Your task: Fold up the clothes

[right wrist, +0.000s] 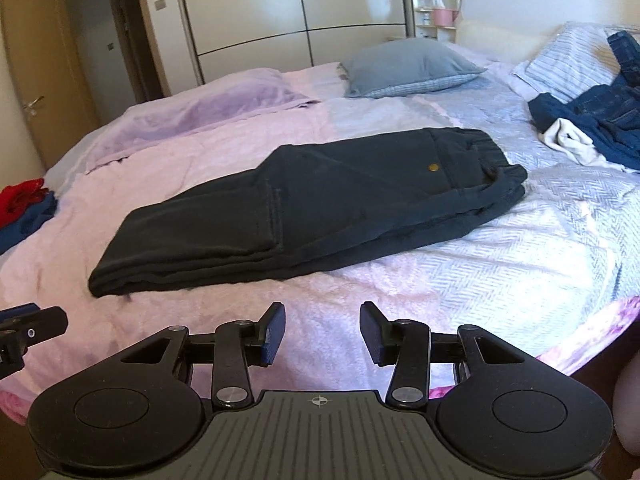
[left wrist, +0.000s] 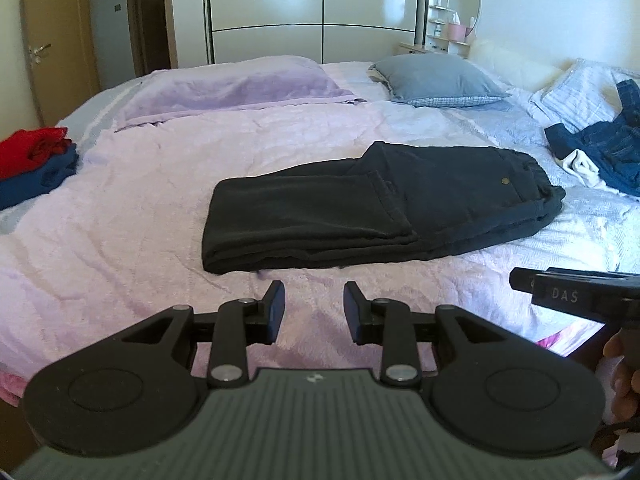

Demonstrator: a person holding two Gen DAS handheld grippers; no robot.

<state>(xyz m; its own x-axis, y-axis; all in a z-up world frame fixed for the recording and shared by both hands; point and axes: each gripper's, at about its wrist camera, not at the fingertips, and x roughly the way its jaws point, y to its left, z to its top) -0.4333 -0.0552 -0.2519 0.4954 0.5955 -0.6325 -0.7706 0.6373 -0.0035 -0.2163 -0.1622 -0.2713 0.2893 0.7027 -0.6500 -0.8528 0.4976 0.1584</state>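
Left wrist view: dark trousers [left wrist: 376, 208] folded mid-bed, just beyond left gripper [left wrist: 314, 310]; right gripper [right wrist: 322, 330] likewise near. Both part-open, empty. Soft, limp, moderately heavy; pinch folded edge at near left.

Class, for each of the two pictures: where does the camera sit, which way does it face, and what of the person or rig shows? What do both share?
Left wrist: sits behind the open left gripper, tilted down across the bed; right gripper and a hand show.
Right wrist: behind the open right gripper, same facing; left gripper's tip shows.
Shared: folded black trousers, grey pillow, unfolded jeans, wardrobe.
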